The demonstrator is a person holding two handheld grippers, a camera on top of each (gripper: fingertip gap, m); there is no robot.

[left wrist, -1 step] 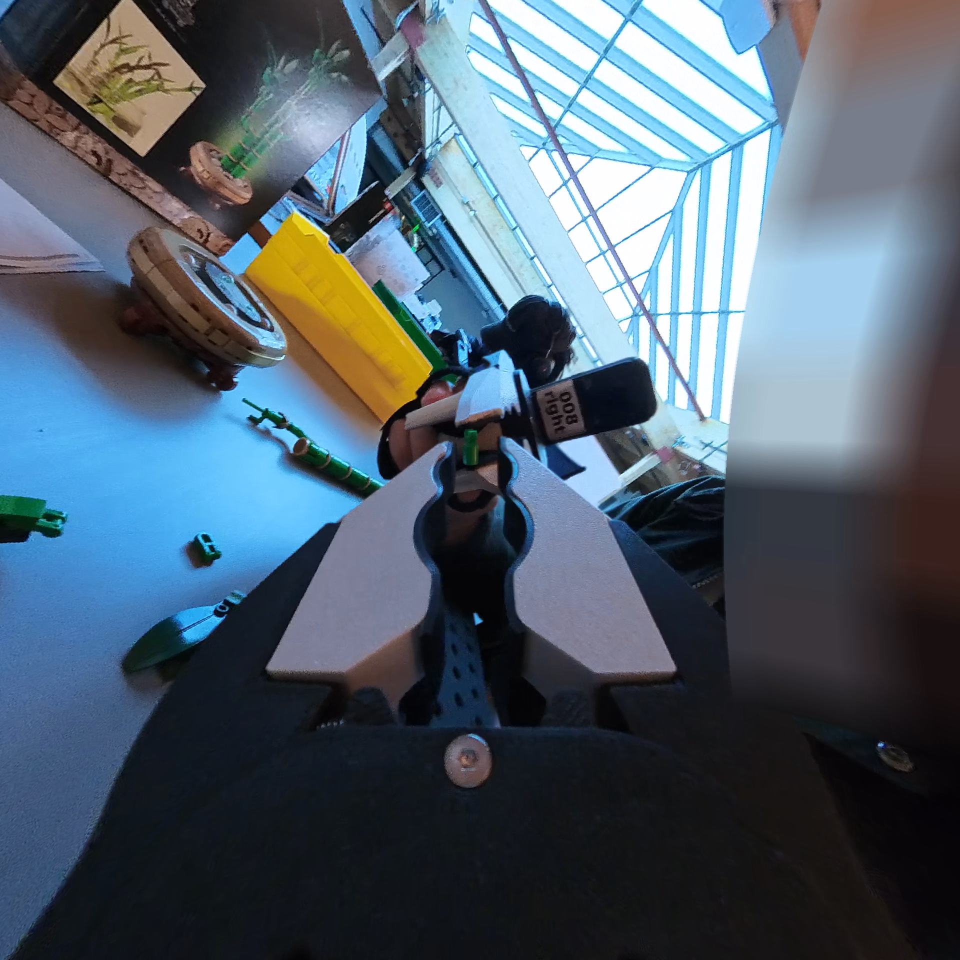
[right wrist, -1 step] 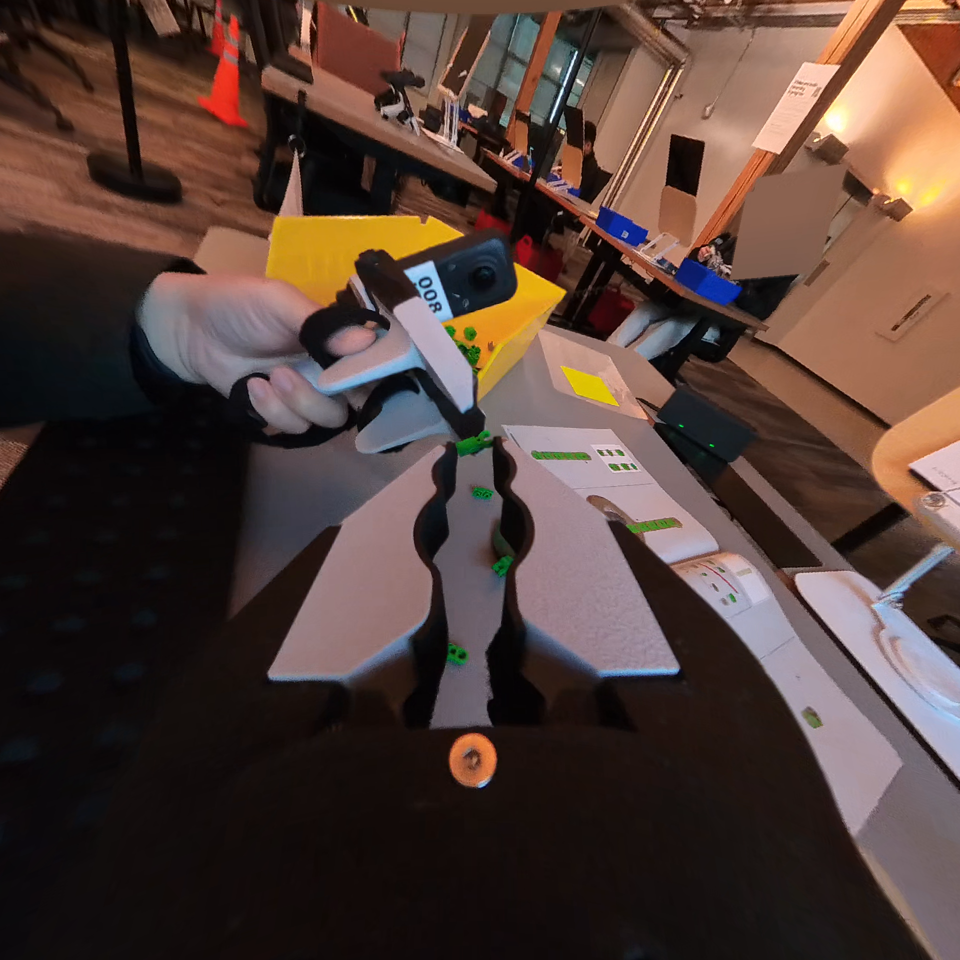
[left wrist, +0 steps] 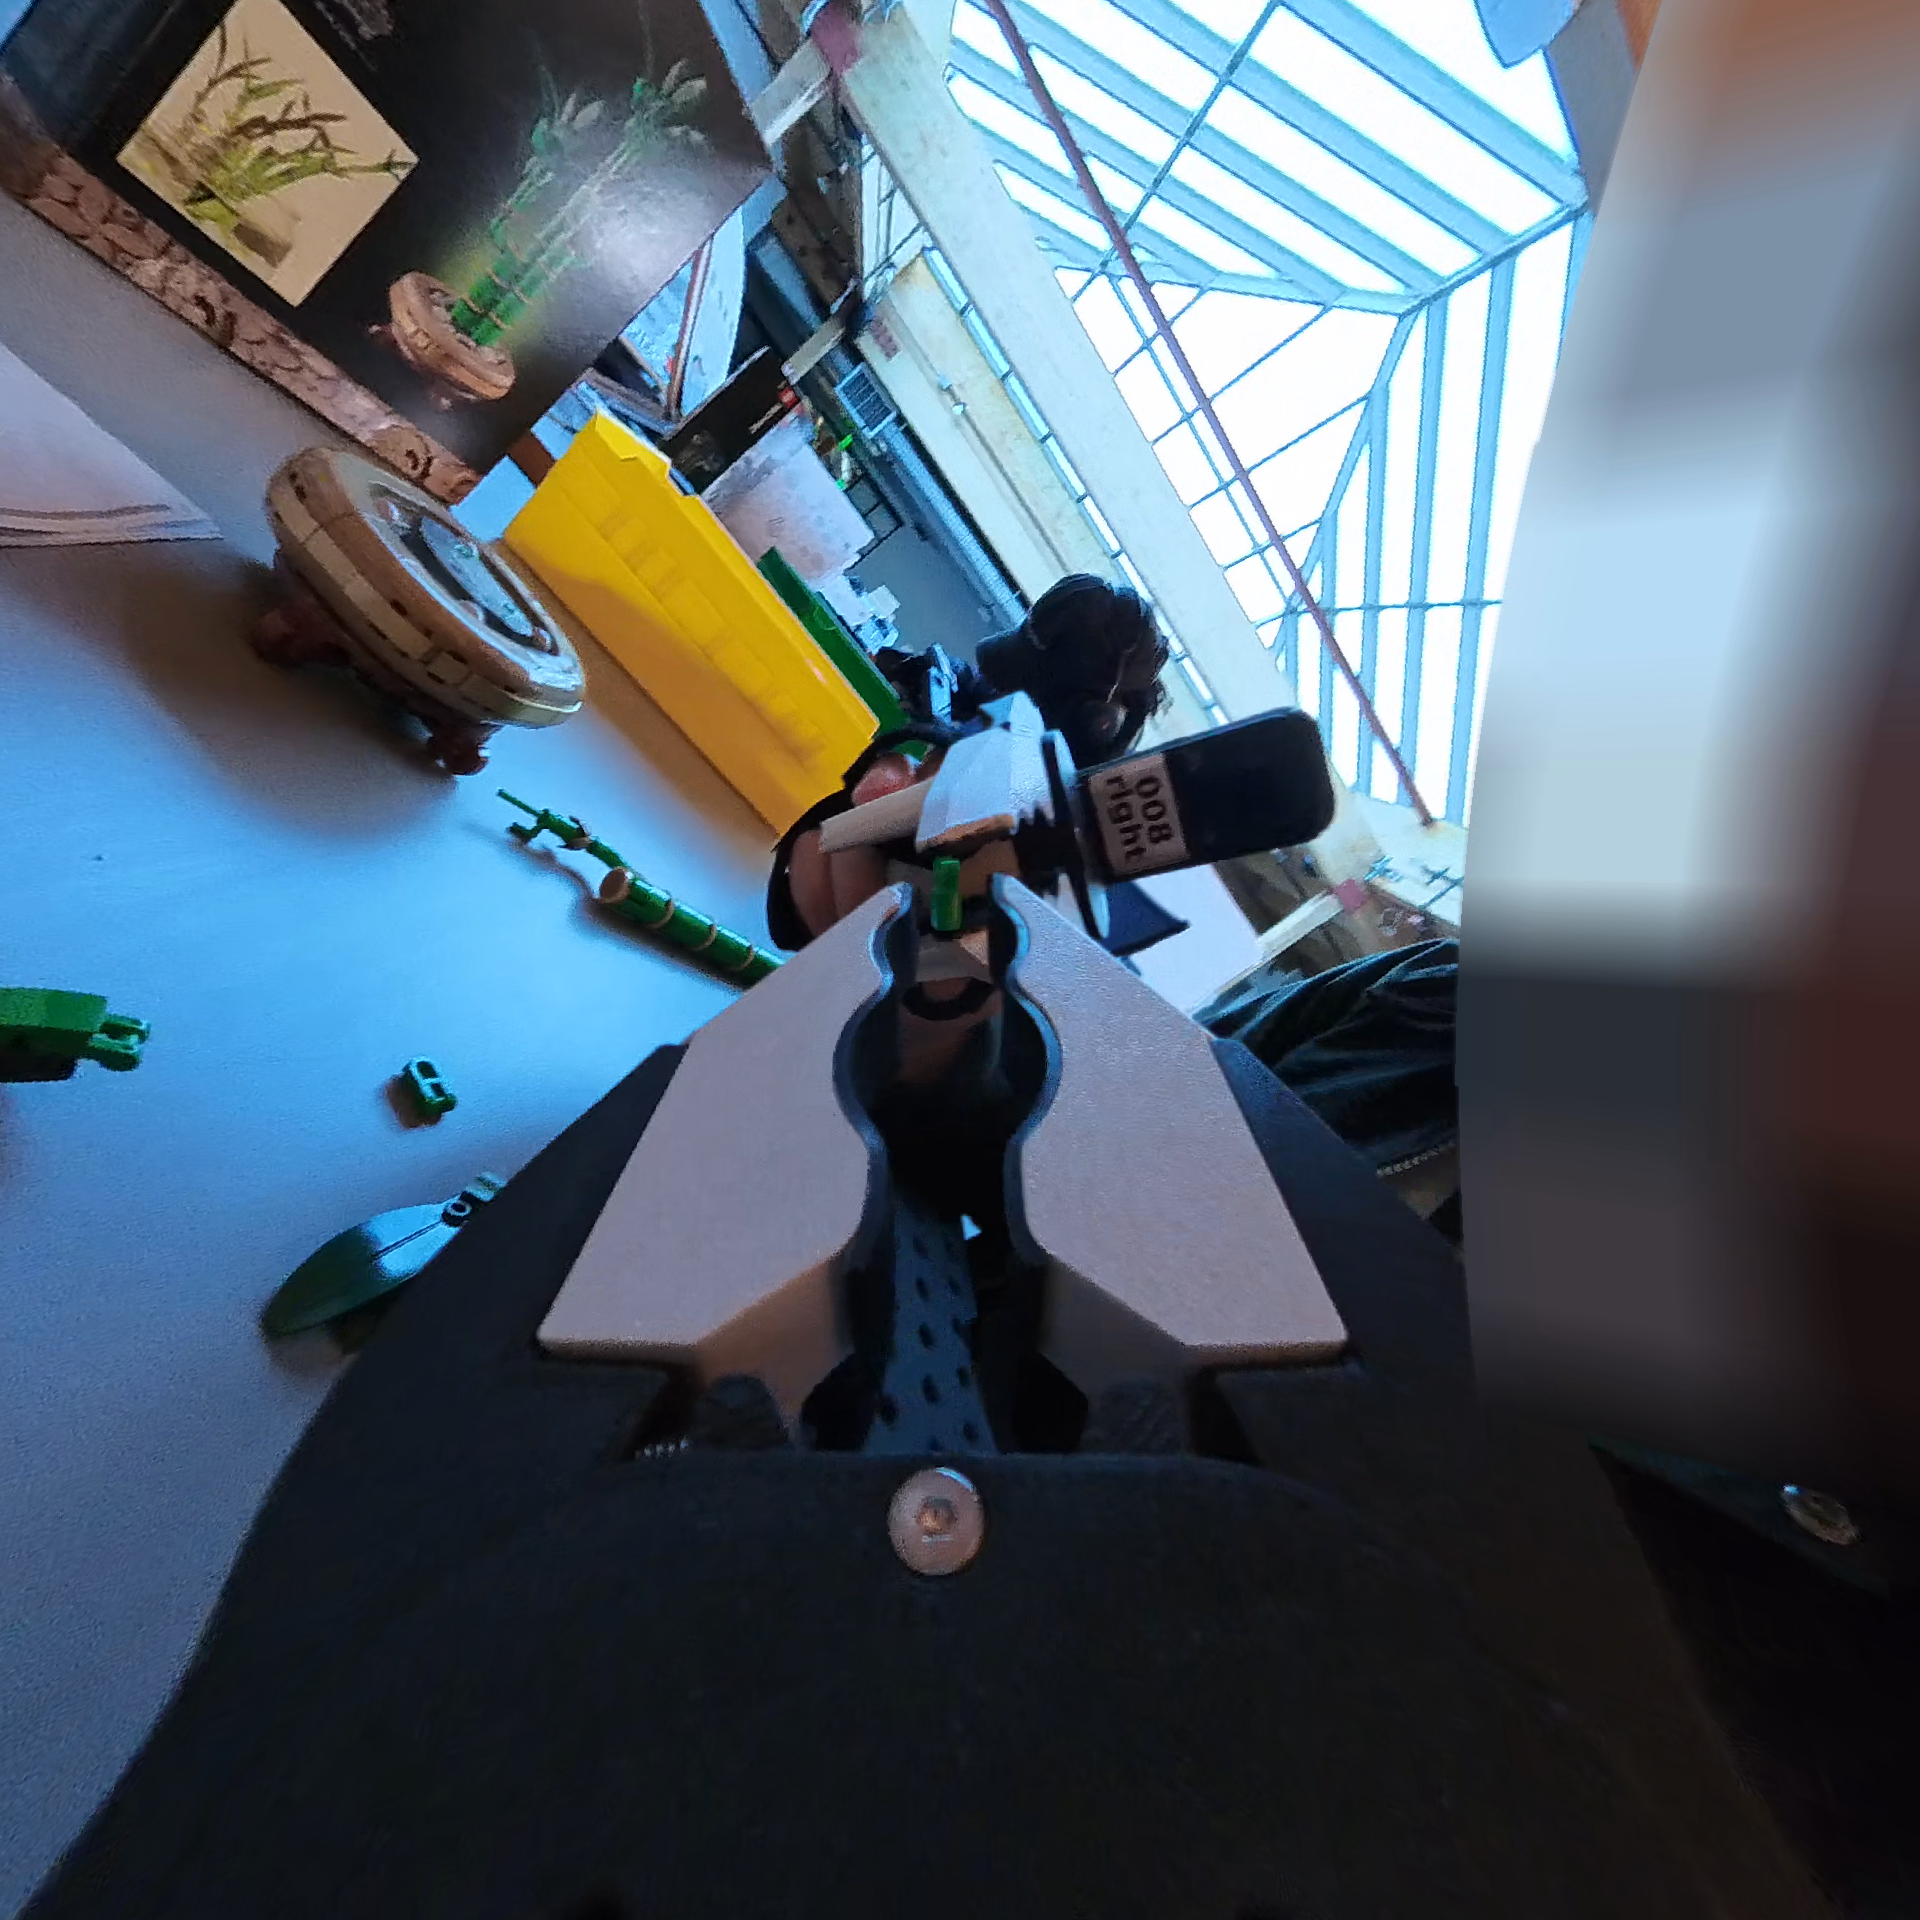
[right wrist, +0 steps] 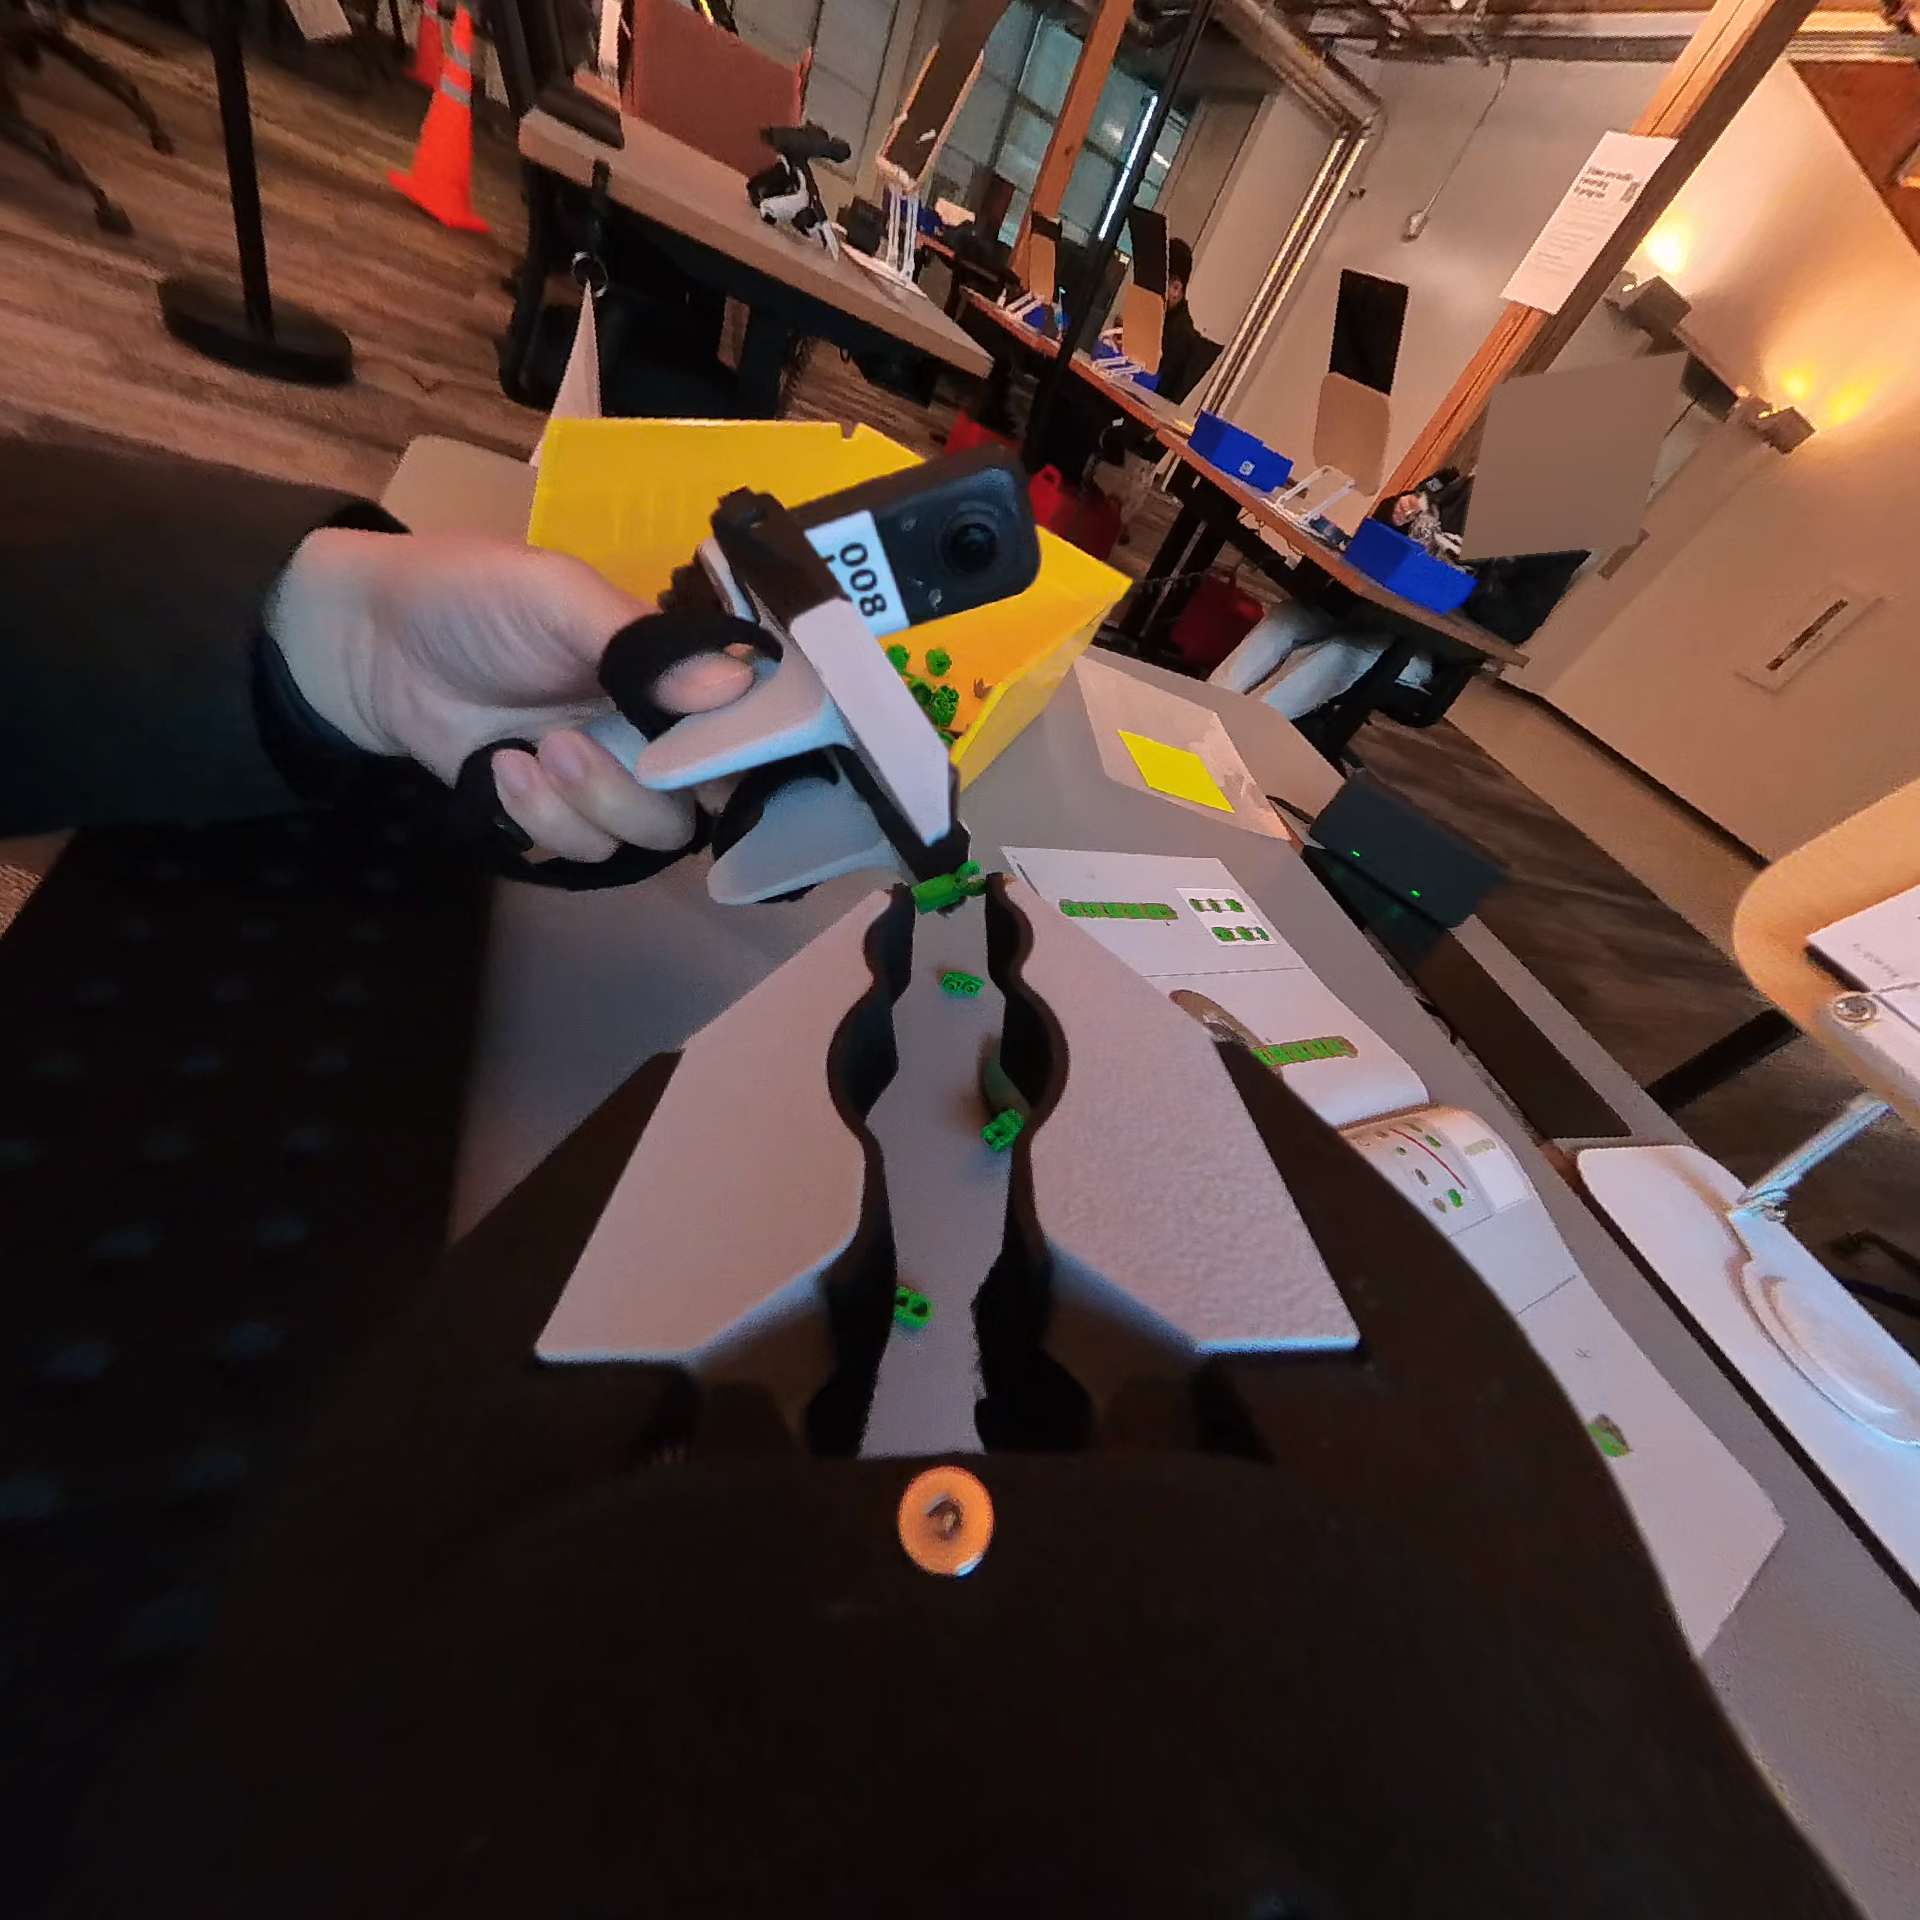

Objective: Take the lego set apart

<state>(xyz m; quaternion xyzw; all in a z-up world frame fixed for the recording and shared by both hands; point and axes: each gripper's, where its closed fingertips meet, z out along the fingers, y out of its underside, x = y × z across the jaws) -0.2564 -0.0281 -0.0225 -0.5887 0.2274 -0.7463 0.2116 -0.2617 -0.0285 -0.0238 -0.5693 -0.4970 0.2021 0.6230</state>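
The left claw (right wrist: 940, 878) and right claw (left wrist: 948, 902) are meeting tip to tip above the worktop (left wrist: 239, 894), both clenching one small green piece (right wrist: 945, 891). Each claw's camera is carrying a white printed label (right wrist: 871, 582). A hand (right wrist: 457, 665) is squeezing the left claw's loops, reaching in from the left.

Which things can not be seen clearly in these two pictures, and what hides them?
- Left wrist view: right side lies under a blurred patch.
- Left wrist view: the dark green leaf is partly behind the left tongs.
- Both views: the small green lego piece at the right tongs is too small to tell its shape.
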